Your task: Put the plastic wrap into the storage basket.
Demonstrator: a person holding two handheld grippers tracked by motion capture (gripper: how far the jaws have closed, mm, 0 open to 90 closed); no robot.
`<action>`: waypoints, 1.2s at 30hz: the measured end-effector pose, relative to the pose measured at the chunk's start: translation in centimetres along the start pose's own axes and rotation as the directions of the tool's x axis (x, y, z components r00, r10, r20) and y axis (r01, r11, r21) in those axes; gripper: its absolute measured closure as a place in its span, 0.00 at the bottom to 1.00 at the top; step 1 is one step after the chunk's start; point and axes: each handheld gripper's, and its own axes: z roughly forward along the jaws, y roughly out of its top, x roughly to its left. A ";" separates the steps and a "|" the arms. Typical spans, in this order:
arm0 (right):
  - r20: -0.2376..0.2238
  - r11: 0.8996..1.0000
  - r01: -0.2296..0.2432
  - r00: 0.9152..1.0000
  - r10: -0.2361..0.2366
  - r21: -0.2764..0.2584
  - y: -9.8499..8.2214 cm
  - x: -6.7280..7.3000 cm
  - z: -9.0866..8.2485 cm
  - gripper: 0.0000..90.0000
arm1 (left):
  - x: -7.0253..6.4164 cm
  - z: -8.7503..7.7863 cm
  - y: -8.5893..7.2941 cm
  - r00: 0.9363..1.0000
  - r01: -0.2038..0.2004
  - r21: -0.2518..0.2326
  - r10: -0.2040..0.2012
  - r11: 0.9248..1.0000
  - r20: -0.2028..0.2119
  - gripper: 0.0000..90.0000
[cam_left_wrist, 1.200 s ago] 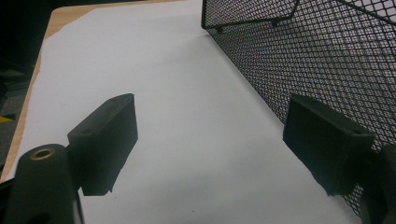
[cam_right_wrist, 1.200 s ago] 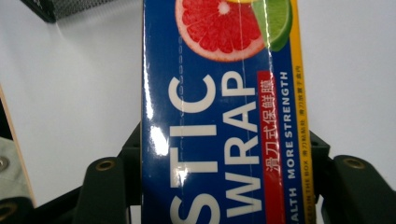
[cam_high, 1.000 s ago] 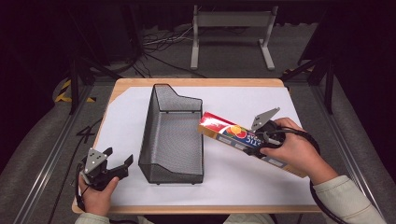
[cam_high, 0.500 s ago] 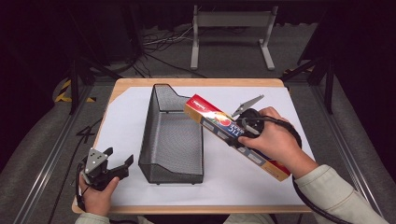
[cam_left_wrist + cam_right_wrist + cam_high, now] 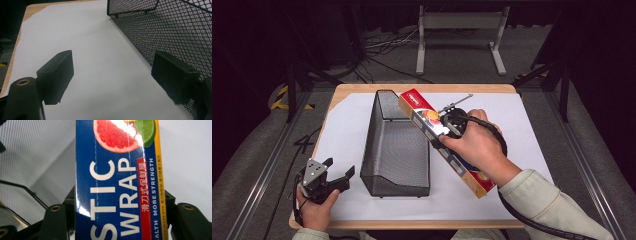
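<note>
Since a second ago the right gripper (image 5: 451, 121), clamped on the long blue-and-red plastic-wrap box (image 5: 443, 138), swung toward ten o'clock, over the black wire-mesh basket's (image 5: 396, 185) rim. Align lengthwise before lowering. Left gripper (image 5: 338, 173) idles open.

— What moved?
— The right gripper (image 5: 451, 120) carried the plastic wrap box (image 5: 443, 140) leftward and up, away from the right part of the table (image 5: 522, 130).
— Where did its far end get to?
— It had been beside the mesh basket (image 5: 397, 150); it came over the basket's right rim, and the box turned steeper across the table.
</note>
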 end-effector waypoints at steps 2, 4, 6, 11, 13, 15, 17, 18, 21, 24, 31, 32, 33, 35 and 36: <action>-0.016 1.000 -0.031 0.999 0.031 0.001 0.6 0.6 0.5 0.45 | 0.0 0.0 0.0 1.000 0.005 -0.003 -0.005 1.000 -0.001 0.21; -0.018 0.999 -0.048 0.999 0.048 0.002 0.9 0.9 0.9 0.45 | 0.0 0.0 0.0 1.000 0.006 -0.002 -0.006 1.000 -0.001 0.21; -0.024 0.998 -0.064 0.998 0.065 0.009 1.4 1.2 1.3 0.45 | 0.0 0.0 0.0 1.000 0.003 -0.001 -0.003 1.000 -0.002 0.21; -0.042 0.993 -0.120 0.992 0.120 0.014 2.3 1.5 2.4 0.45 | 0.1 0.1 0.0 1.000 0.002 -0.004 -0.002 1.000 -0.001 0.21; -0.037 0.990 -0.137 0.990 0.138 0.021 2.6 1.7 2.9 0.45 | 0.1 0.1 0.0 1.000 0.002 -0.003 -0.002 1.000 0.000 0.21; -0.034 0.989 -0.143 0.989 0.144 0.029 2.9 1.9 3.3 0.45 | 0.1 0.1 0.0 1.000 0.002 -0.003 -0.002 1.000 0.000 0.21; -0.028 0.987 -0.156 0.987 0.157 0.036 3.2 2.3 3.9 0.45 | 0.1 0.1 0.0 1.000 0.001 -0.001 -0.001 1.000 -0.002 0.21; -0.024 0.987 -0.159 0.987 0.160 0.039 3.3 2.4 4.1 0.45 | 0.2 0.1 0.0 1.000 0.001 0.001 -0.001 1.000 -0.005 0.21; -0.029 0.985 -0.168 0.985 0.170 0.049 3.6 3.1 4.9 0.45 | 0.2 0.1 0.0 1.000 0.005 0.001 -0.005 1.000 -0.005 0.21; -0.035 0.981 -0.181 0.982 0.184 0.071 3.8 3.7 5.7 0.45 | 0.2 0.1 0.0 1.000 0.008 0.000 -0.008 1.000 -0.004 0.21; -0.035 0.976 -0.200 0.979 0.203 0.085 4.4 4.6 6.7 0.45 | 0.1 0.1 0.0 1.000 0.000 -0.005 0.000 1.000 0.005 0.21; -0.036 0.976 -0.199 0.979 0.203 0.091 4.4 4.8 6.9 0.45 | 0.1 0.1 0.0 1.000 0.001 -0.003 -0.001 1.000 0.005 0.21; -0.038 0.975 -0.202 0.978 0.206 0.095 4.4 4.9 7.0 0.45 | 0.2 0.1 0.0 1.000 0.001 -0.001 -0.001 1.000 0.006 0.21; -0.038 0.974 -0.204 0.977 0.209 0.103 4.5 5.0 7.1 0.45 | 0.2 0.1 0.0 1.000 0.001 -0.001 -0.001 1.000 0.005 0.21; -0.040 0.973 -0.207 0.976 0.212 0.106 4.5 5.1 7.3 0.45 | 0.2 0.1 0.0 1.000 0.001 -0.002 -0.001 1.000 0.006 0.21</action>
